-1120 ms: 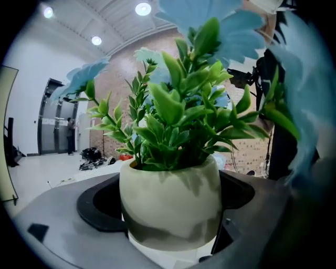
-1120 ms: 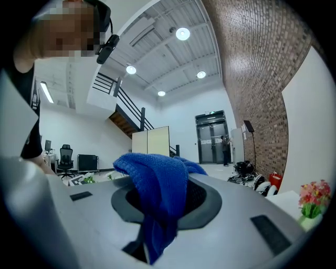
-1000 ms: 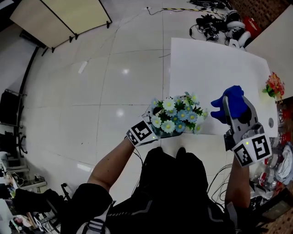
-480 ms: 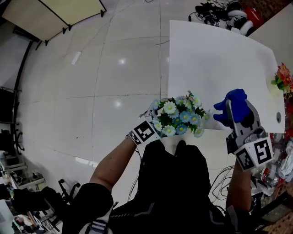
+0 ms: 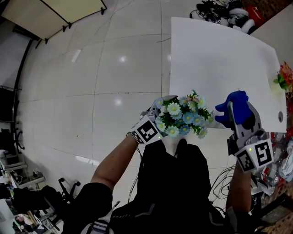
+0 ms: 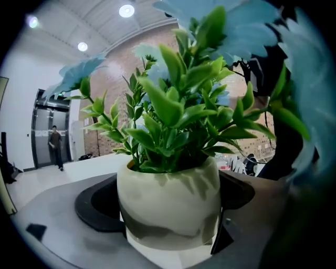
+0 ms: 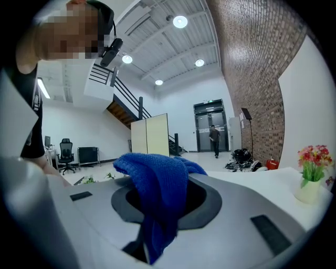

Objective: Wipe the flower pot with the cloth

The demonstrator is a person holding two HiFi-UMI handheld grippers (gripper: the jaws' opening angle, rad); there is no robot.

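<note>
White tabletop (image 5: 215, 55) on glossy tile floor (image 5: 114, 91); small vase w/ red flowers (image 5: 284, 78) stands at tabletop's right edge.

Flowers (image 5: 183, 118): carried a touch rightward and lower in the head view over the last second, and now laid over the table's near edge a little further right.
Left gripper (image 6: 168, 220): its marker cube (image 5: 147, 131) is nudged to the right in the frame, the flower pot (image 6: 169, 202) taken along with it.
Cloth (image 5: 234, 106): brought slightly down and right with the right gripper (image 5: 239, 115).
Table (image 5: 219, 55): far edge slid up towards the top of the frame, so more white top is shown.
Red flowers (image 5: 286, 77): pushed to the right edge and partly cut off.
Partition (image 5: 55, 13): shifted up into the upper-left corner, with less of it seen.
</note>
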